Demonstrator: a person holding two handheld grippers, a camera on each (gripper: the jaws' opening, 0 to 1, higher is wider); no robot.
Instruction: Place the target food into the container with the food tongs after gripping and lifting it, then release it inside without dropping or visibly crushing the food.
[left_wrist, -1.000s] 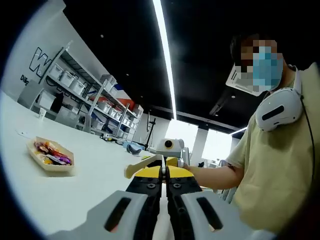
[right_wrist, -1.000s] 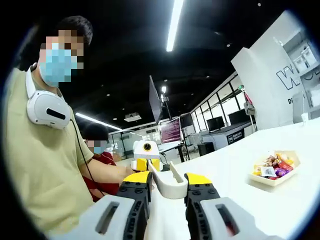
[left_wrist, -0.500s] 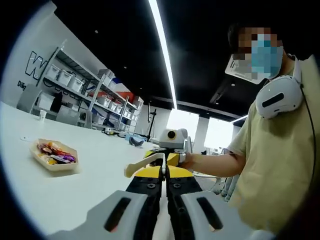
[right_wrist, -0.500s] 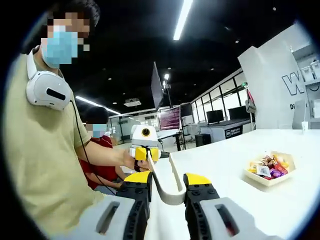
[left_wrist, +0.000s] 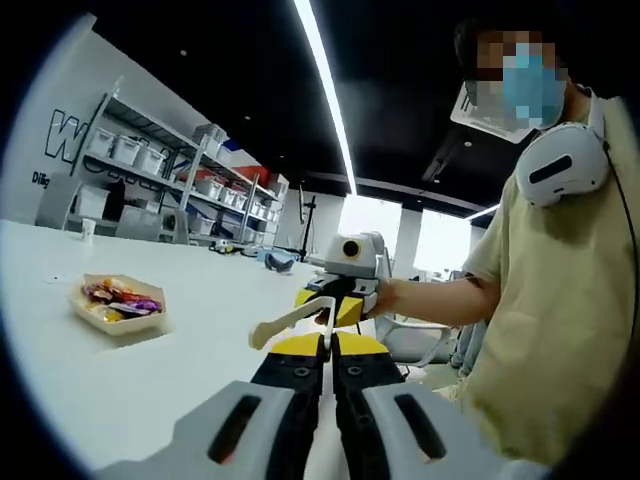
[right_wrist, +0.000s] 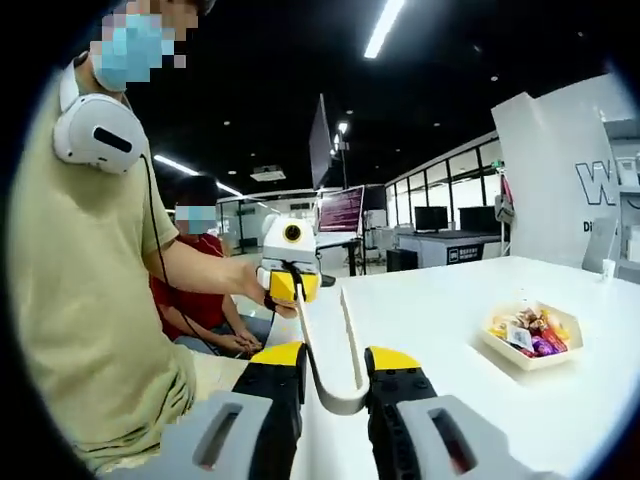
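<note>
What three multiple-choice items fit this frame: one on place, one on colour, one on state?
1. Where is the tray of sweets?
A. on the white table
B. between the tongs
C. on a shelf
2. What colour are the food tongs?
A. black
B. cream
C. red
3. What is the right gripper doing?
A. clamping the tongs' bend
B. open and empty
C. holding the tray

1 A: the tray rests on the table.
2 B: the food tongs are cream.
3 A: the right gripper has its jaws on the bend.
</note>
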